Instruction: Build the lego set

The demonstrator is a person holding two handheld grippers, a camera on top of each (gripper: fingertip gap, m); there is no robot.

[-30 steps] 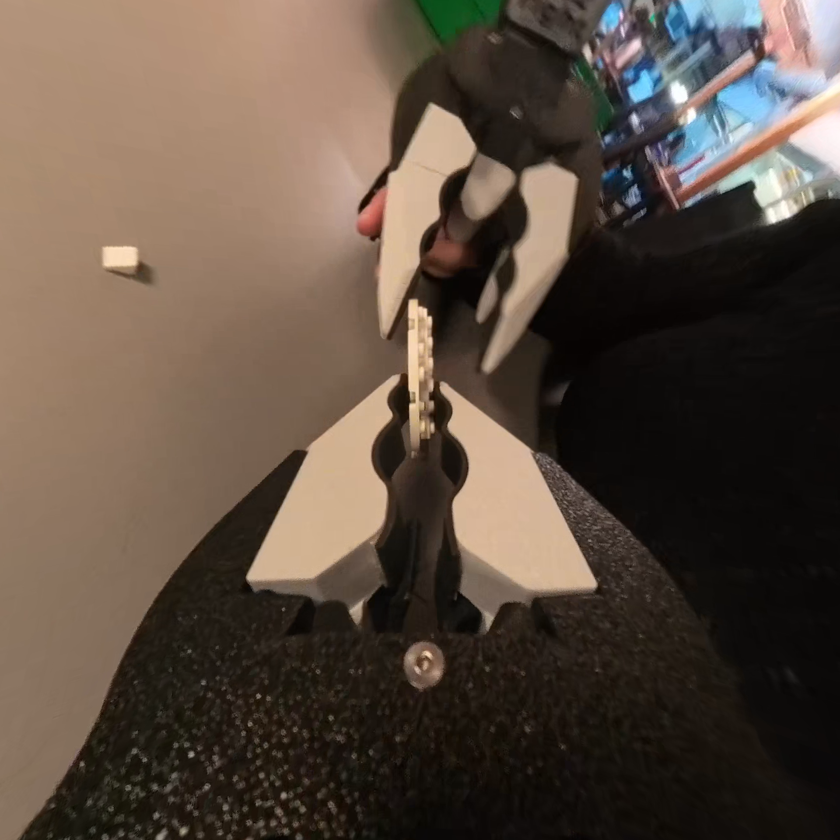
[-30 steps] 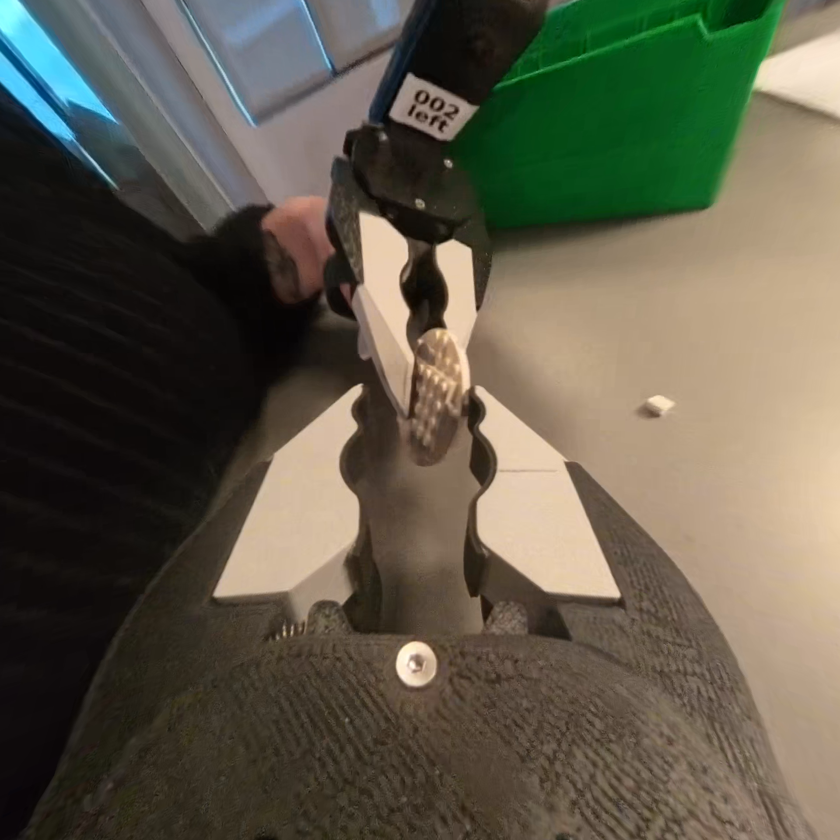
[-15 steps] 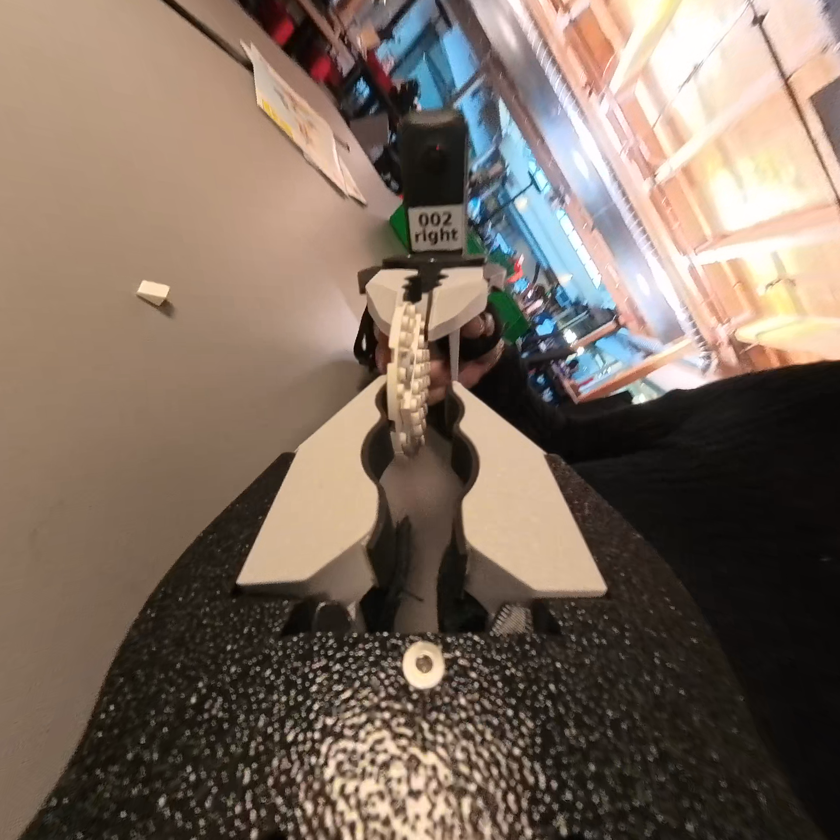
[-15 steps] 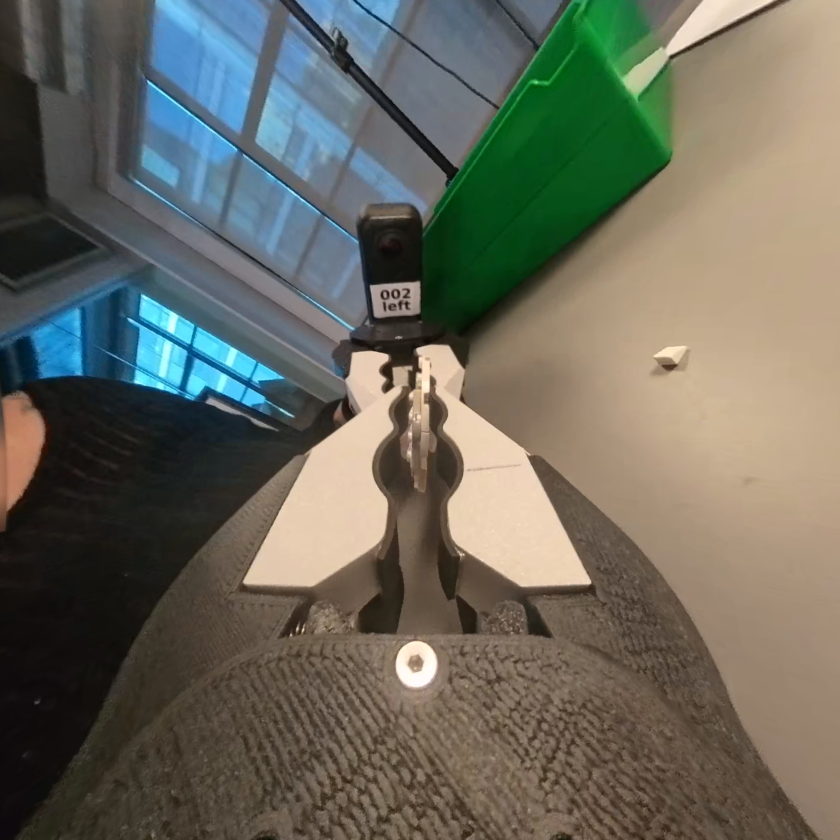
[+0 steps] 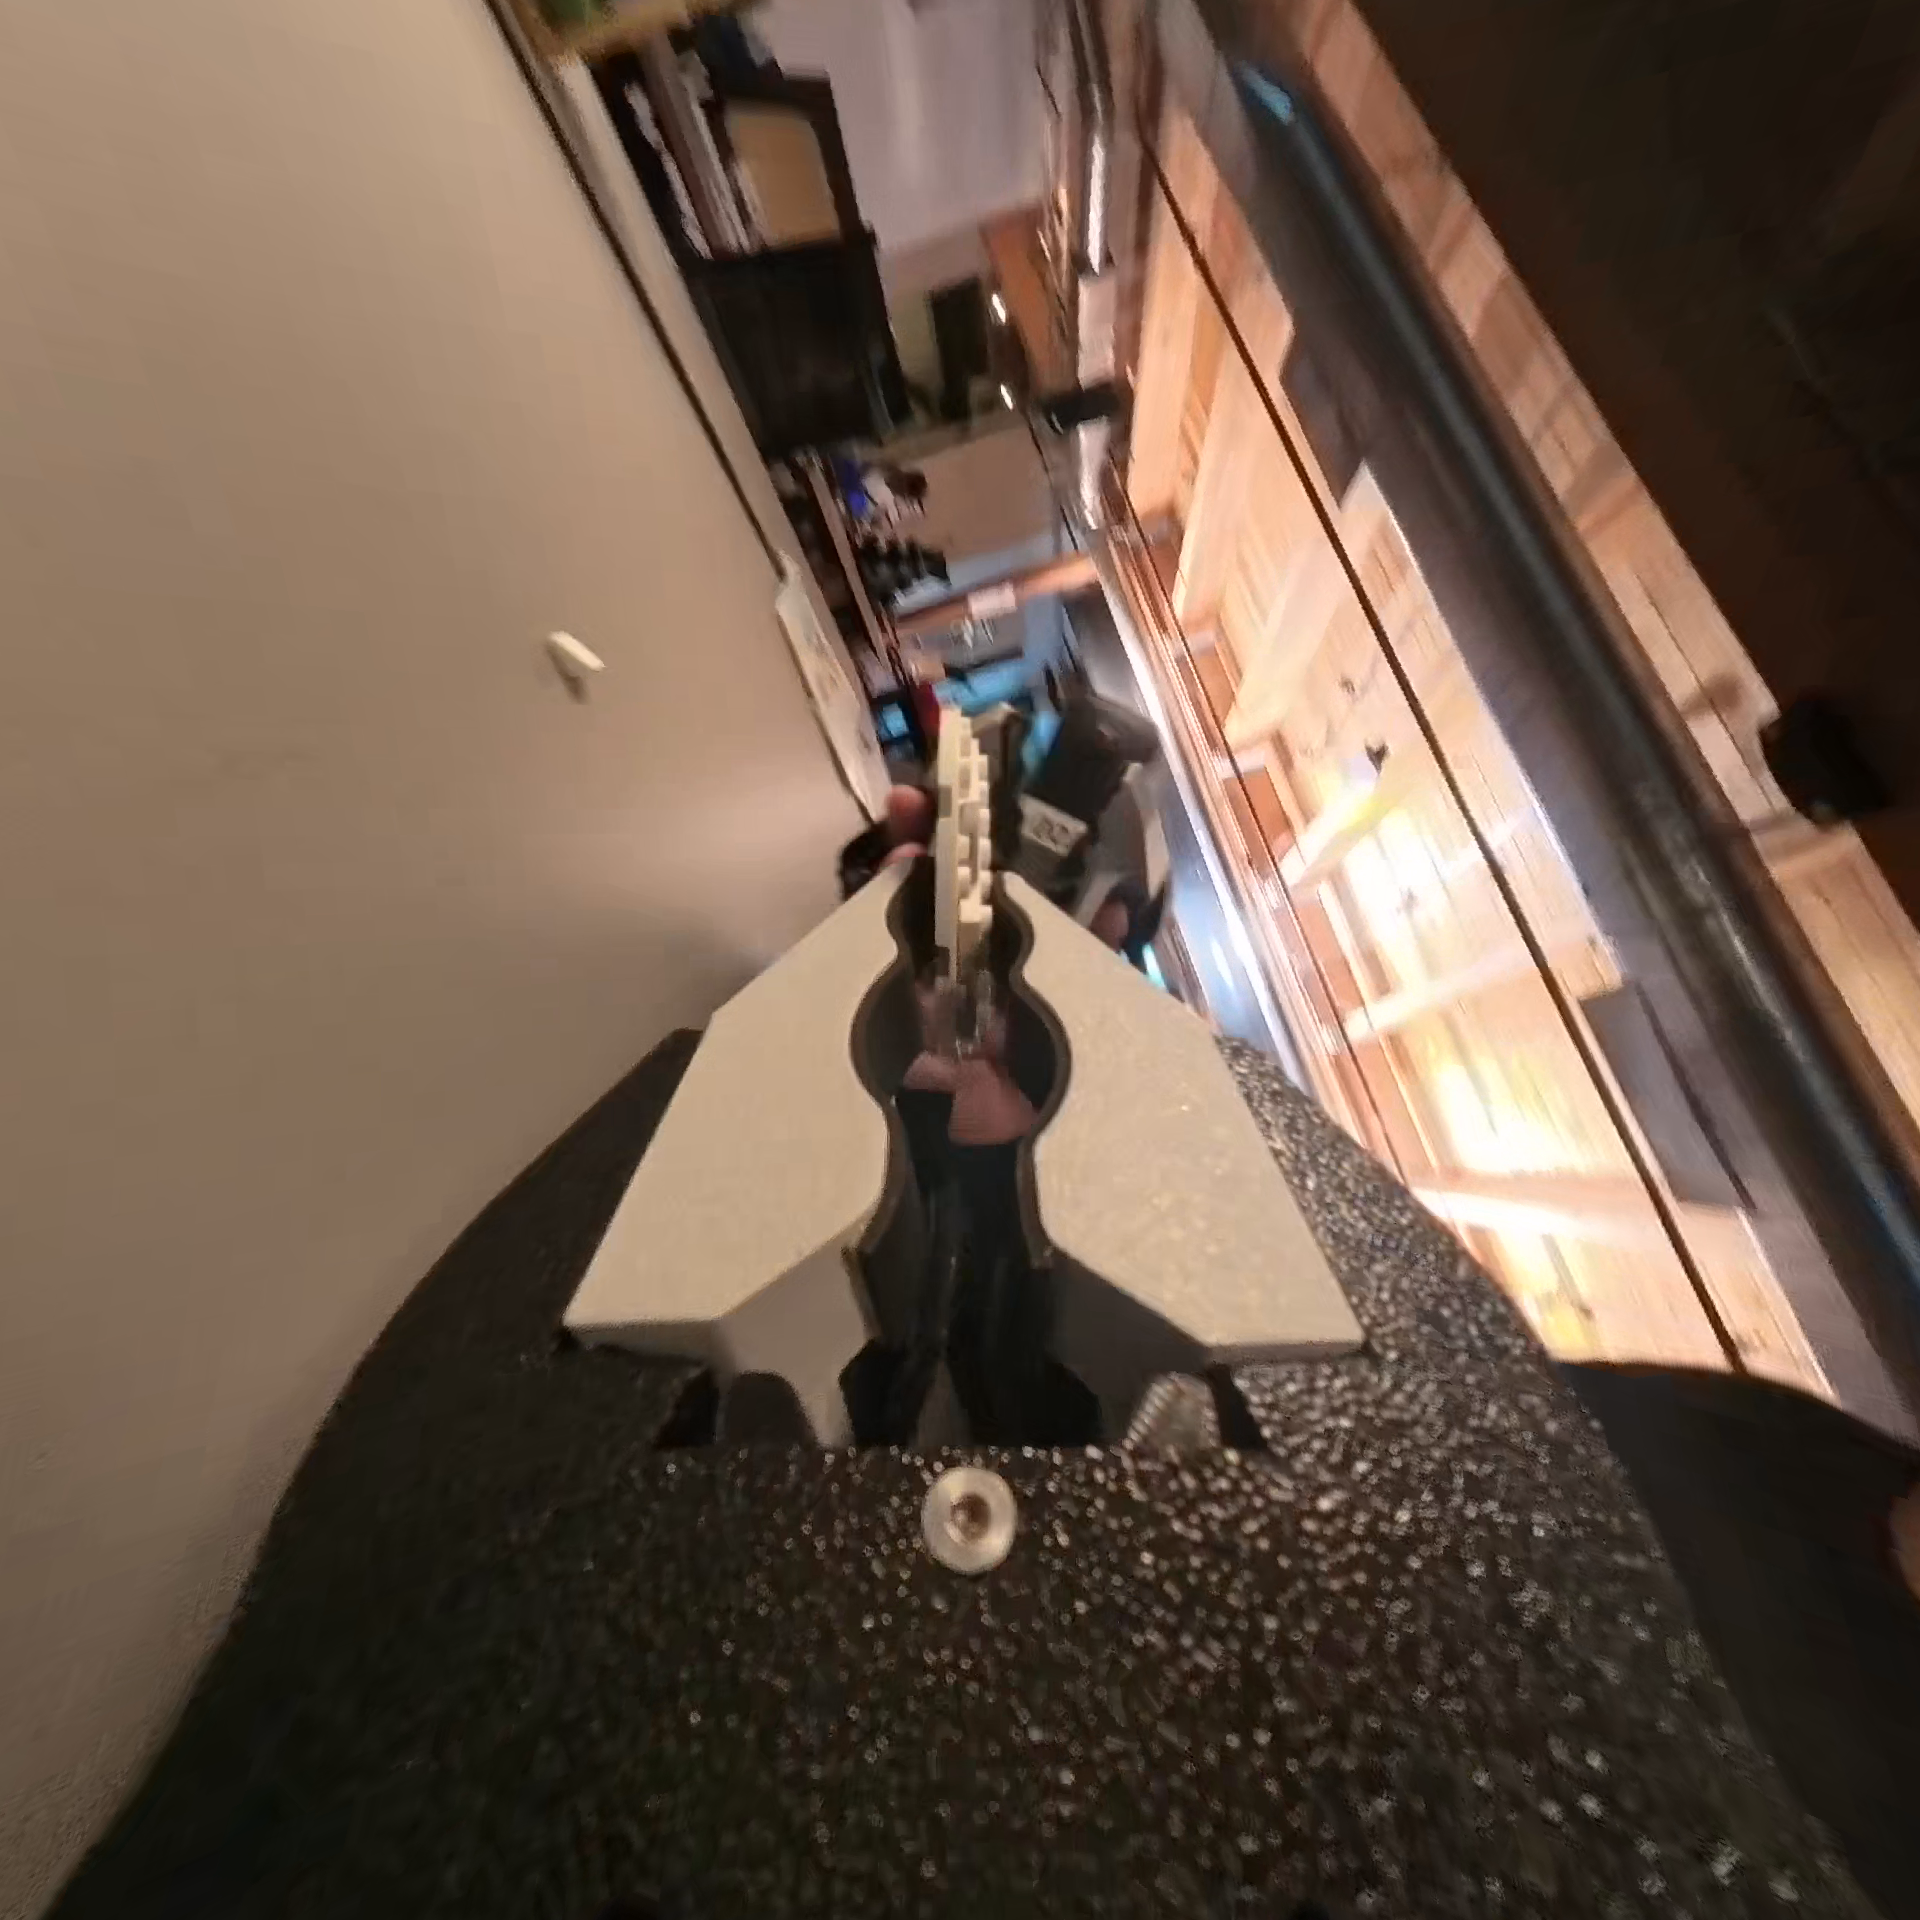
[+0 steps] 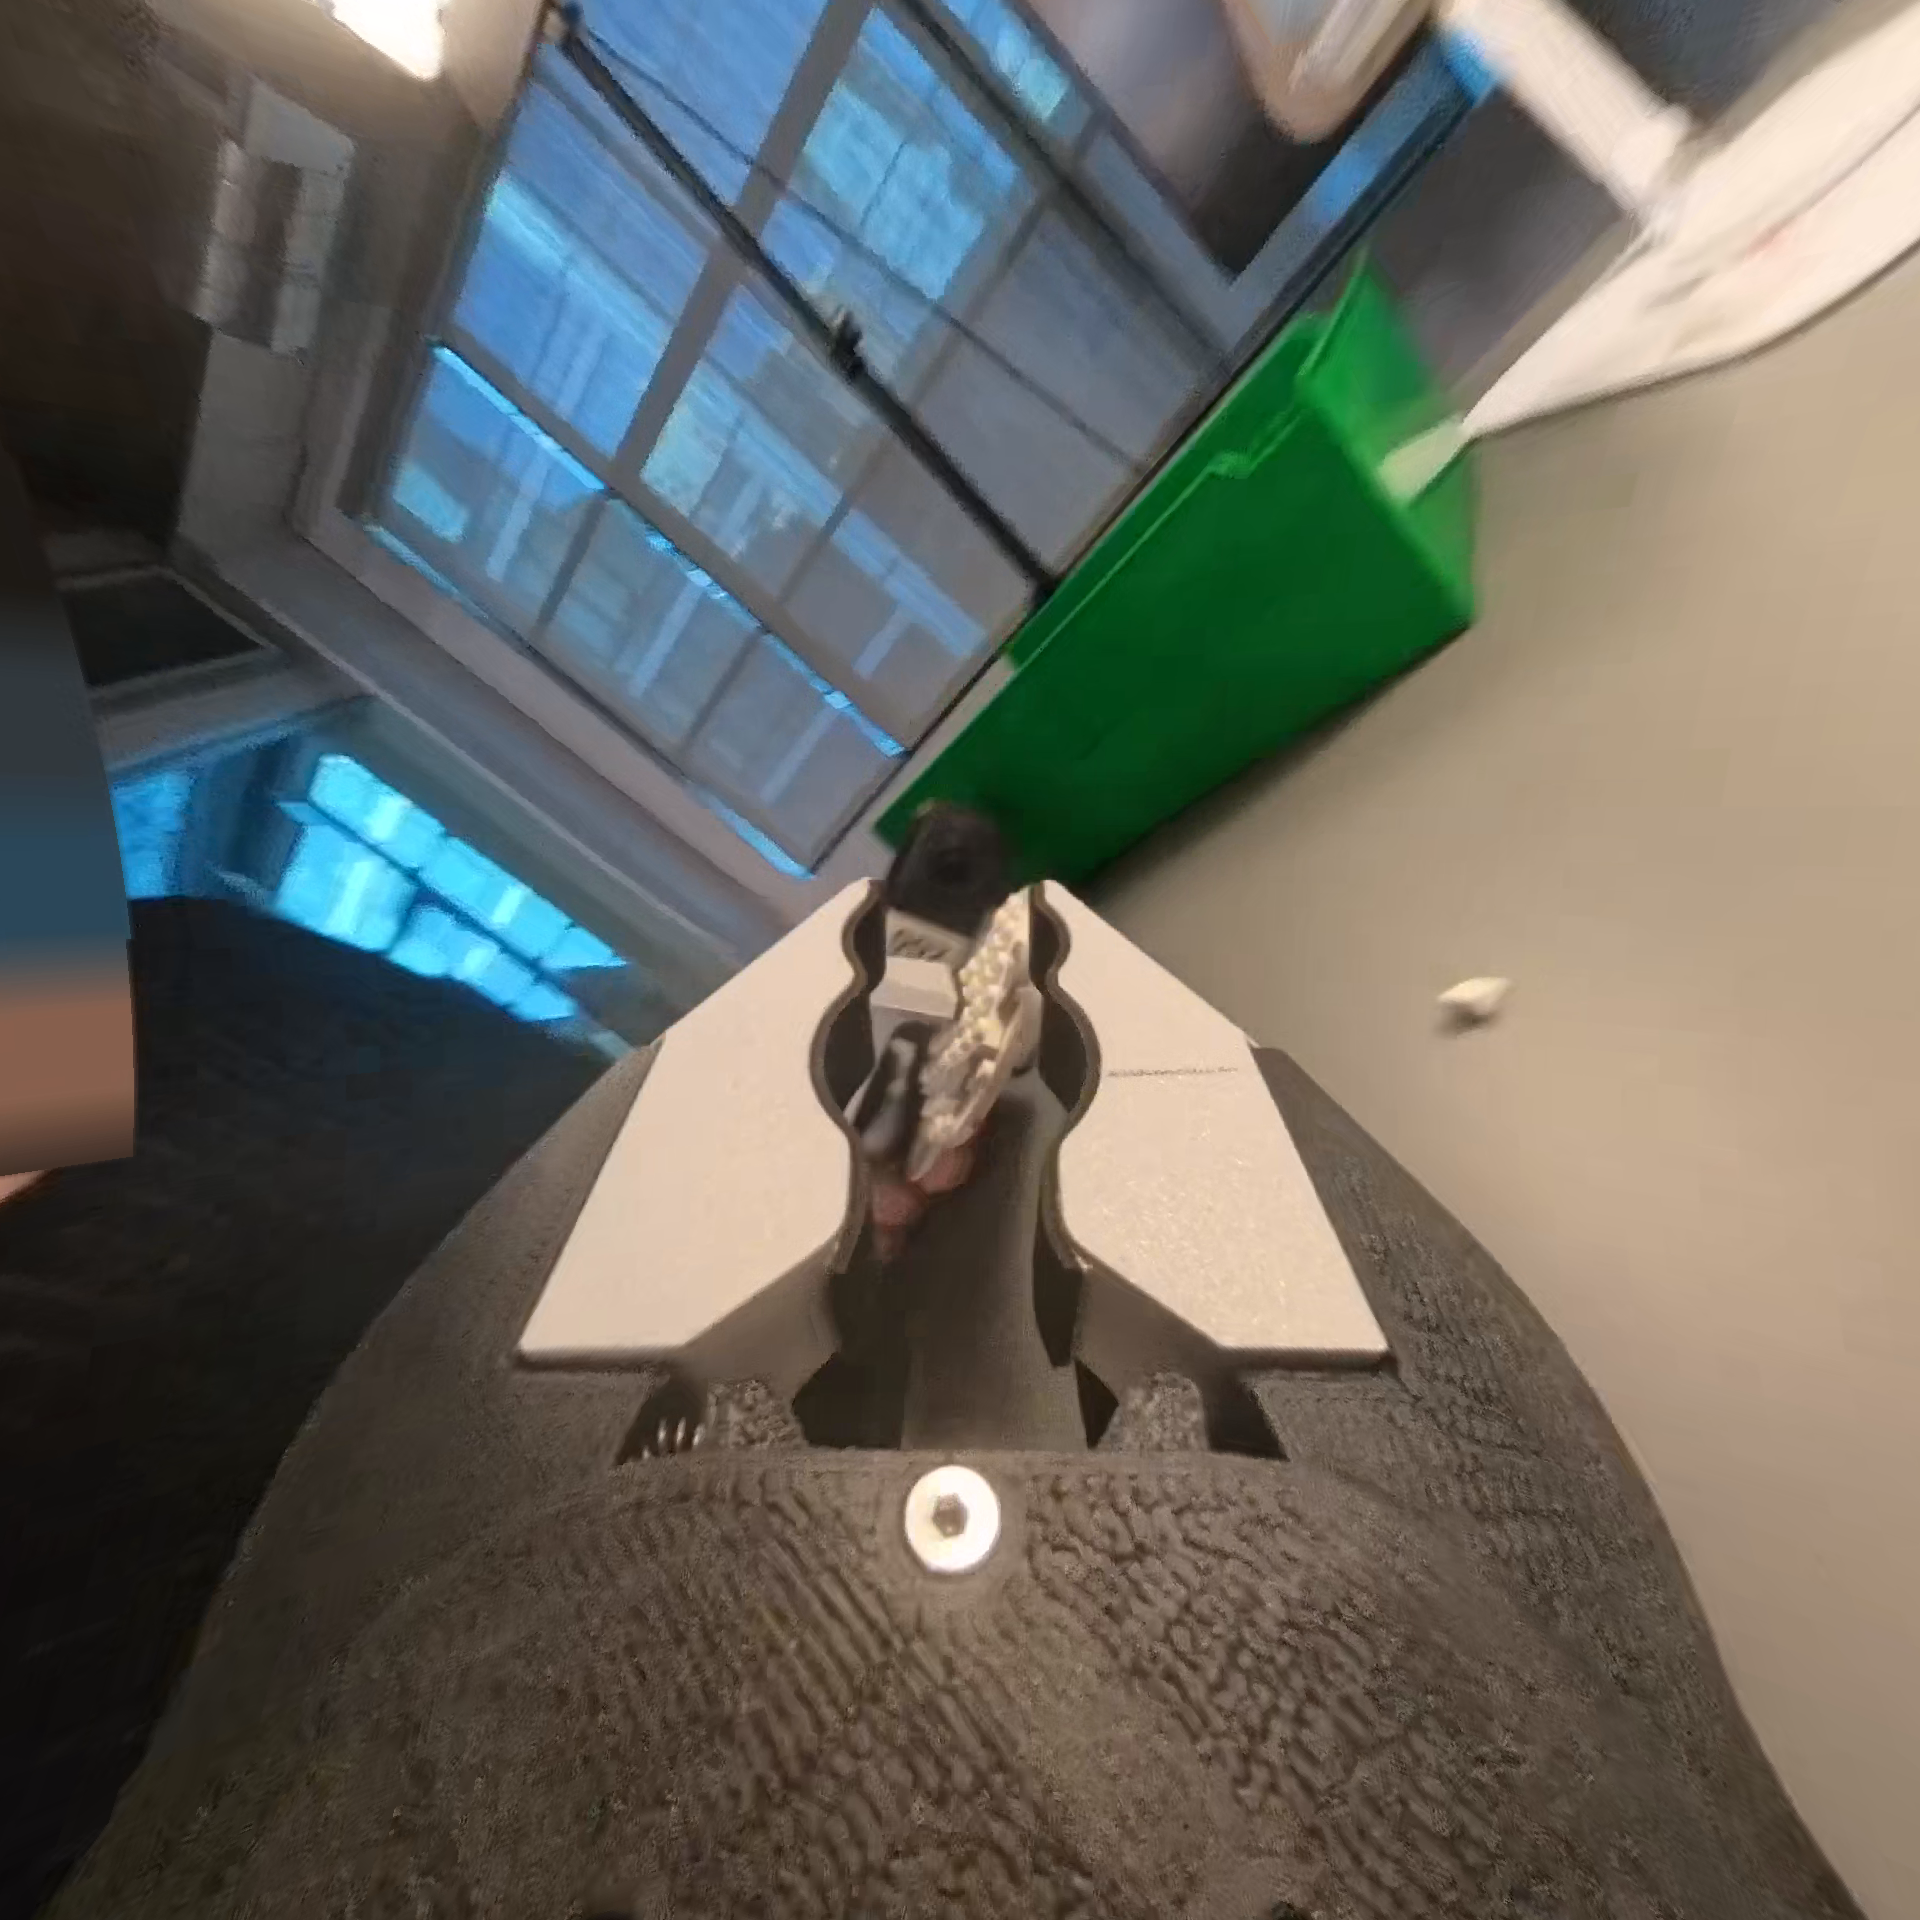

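Observation:
My left gripper (image 5: pixel 954 883) is shut on a white round studded lego plate (image 5: pixel 961 831), seen edge-on and sticking out past the fingertips. In the right wrist view the same plate (image 6: pixel 987 1023) stands tilted between the fingers of my right gripper (image 6: pixel 956 894), which is open and does not press on it. The left gripper's black camera housing (image 6: pixel 940 862) shows just beyond the plate. The right gripper shows blurred behind the plate in the left wrist view (image 5: pixel 1091 831). Both grippers are lifted off the grey table (image 5: pixel 312 520).
A small white lego piece (image 5: pixel 574 657) lies alone on the table and also shows in the right wrist view (image 6: pixel 1470 1000). A green bin (image 6: pixel 1247 665) stands at the table's far side, with paper sheets (image 6: pixel 1766 239) beyond it. The person's dark sleeve (image 6: pixel 312 1091) is at the left. Spacing between my two grippers at the tips: around 4 cm.
A second ago the left held the plate. Half a second ago the right was shut on it and the left open. Now the left grips it again and the right has opened. Both views tilted.

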